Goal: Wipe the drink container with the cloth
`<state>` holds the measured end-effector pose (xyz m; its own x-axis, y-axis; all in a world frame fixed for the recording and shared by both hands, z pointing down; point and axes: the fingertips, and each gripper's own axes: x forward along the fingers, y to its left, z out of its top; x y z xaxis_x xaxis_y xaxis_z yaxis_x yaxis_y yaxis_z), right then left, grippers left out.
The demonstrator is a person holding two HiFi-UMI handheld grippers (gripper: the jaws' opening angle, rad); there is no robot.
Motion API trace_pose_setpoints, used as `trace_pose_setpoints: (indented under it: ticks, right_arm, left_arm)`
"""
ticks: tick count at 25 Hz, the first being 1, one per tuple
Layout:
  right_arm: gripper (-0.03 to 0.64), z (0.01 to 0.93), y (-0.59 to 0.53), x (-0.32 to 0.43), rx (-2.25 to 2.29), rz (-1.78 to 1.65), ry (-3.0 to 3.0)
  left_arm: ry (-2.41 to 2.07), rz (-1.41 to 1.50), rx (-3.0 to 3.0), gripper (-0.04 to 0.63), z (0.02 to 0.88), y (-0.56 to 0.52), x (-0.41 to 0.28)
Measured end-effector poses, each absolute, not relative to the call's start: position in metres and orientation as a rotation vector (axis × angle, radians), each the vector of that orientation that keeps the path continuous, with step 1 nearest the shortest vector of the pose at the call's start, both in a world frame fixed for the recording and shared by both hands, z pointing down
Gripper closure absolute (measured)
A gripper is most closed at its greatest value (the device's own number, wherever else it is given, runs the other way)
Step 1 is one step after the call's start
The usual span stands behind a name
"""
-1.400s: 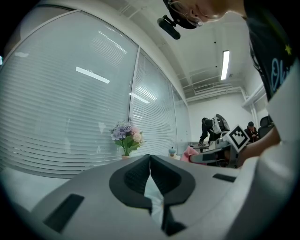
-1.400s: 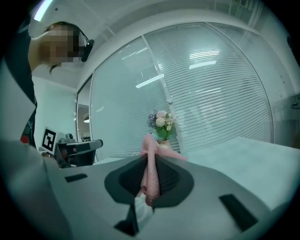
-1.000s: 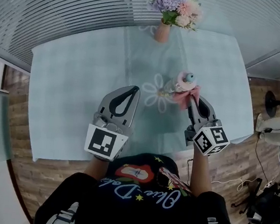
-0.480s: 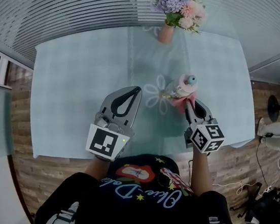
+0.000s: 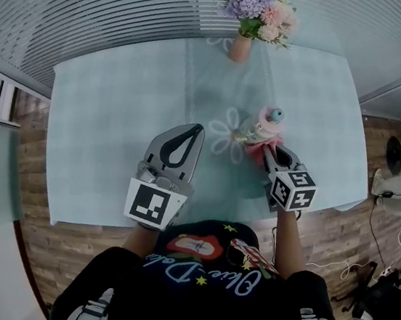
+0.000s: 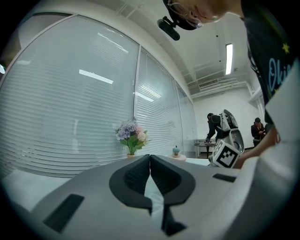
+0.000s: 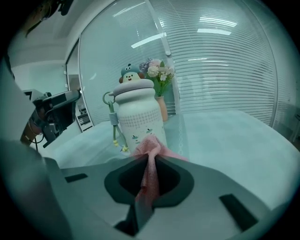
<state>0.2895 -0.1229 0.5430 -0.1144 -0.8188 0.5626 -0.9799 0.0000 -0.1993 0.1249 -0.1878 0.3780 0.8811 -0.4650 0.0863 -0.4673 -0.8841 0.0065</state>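
Pale tablecloth (image 5: 114,144) carries the drink container (image 7: 138,117) just ahead of the right gripper (image 7: 149,158), which is clamped on the pink cloth (image 7: 151,176). It has edged in, pressing the cloth to the container's lower side, so wiping seems begun. Left gripper (image 6: 150,157) hangs closed and empty.

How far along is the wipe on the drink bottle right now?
Done: the right tool has the pink cloth clamped in its shut jaws. In hand: the cloth's bunched end seems pressed to the lower front of the upright white bottle on the table. Left: the upper body and lid, which the cloth isn't on; cleanliness can't be judged. The left tool is shut, empty, off to the side.
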Motion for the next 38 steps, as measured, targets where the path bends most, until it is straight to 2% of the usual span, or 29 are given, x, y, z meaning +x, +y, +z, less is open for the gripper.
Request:
trace_pose_setpoints:
  ticks: [15,29,38]
  right_arm:
    - [0.589,0.557,-0.116,0.293,1.908,0.792,-1.921]
    - [0.589,0.44,-0.114,0.332,2.072,0.604,-2.236]
    - [0.589,0.426,-0.152,0.328,1.753,0.503,-2.43]
  left_arm:
    - [-0.717,0.111,3.022,0.592,0.377,-0.187,0.125]
    - [-0.706,0.122,3.054,0.592,0.368,-0.188,0.123]
    - [-0.839,0.07,2.965,0.592,0.351,-0.187,0.128]
